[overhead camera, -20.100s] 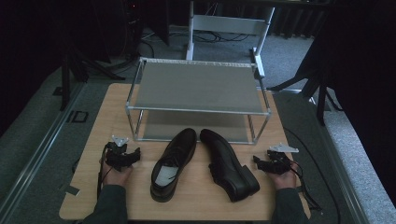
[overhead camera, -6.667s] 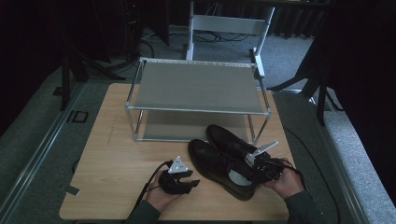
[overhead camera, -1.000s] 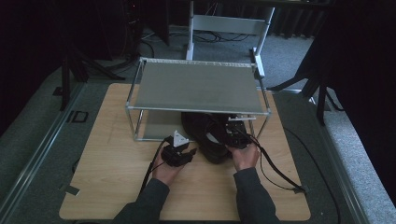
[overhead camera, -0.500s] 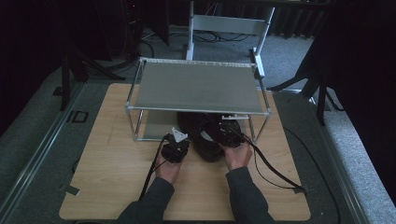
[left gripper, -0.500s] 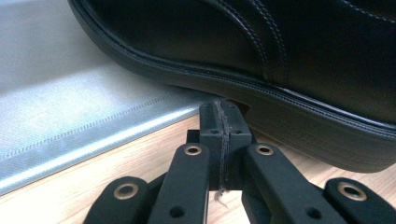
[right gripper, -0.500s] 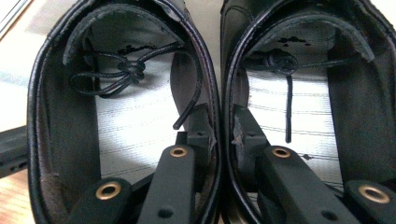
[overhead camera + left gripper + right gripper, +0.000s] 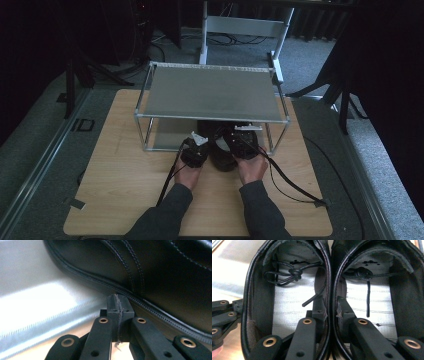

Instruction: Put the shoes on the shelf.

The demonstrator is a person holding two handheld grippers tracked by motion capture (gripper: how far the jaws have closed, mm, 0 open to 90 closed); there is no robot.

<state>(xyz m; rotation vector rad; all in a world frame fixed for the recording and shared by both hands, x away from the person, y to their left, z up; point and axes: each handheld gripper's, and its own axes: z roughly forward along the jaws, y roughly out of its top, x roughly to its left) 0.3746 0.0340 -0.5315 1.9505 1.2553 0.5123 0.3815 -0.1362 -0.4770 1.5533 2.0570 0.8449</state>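
Observation:
A pair of black leather lace-up shoes (image 7: 220, 152) sits side by side, toes under the top shelf of a metal two-tier rack (image 7: 210, 92). In the right gripper view the left shoe (image 7: 287, 307) and the right shoe (image 7: 377, 302) show their pale insoles. My right gripper (image 7: 329, 312) is shut on their two touching inner walls, one finger inside each shoe. My left gripper (image 7: 117, 302) is shut with nothing between its pads, and its tip rests against the sole seam of the left shoe's (image 7: 155, 272) outer side. From above, the left gripper (image 7: 199, 145) and right gripper (image 7: 239, 144) are at the rack's front.
The rack's shiny lower shelf (image 7: 37, 297) lies under and beside the shoes. The rack stands at the back of a wooden table (image 7: 120, 175). Cables (image 7: 292, 185) trail across the table from both grippers. A white frame (image 7: 245, 25) stands behind the table.
Both hands have moved forward toward the rack, carrying the shoes with them; the shoes now lie further under the top shelf.

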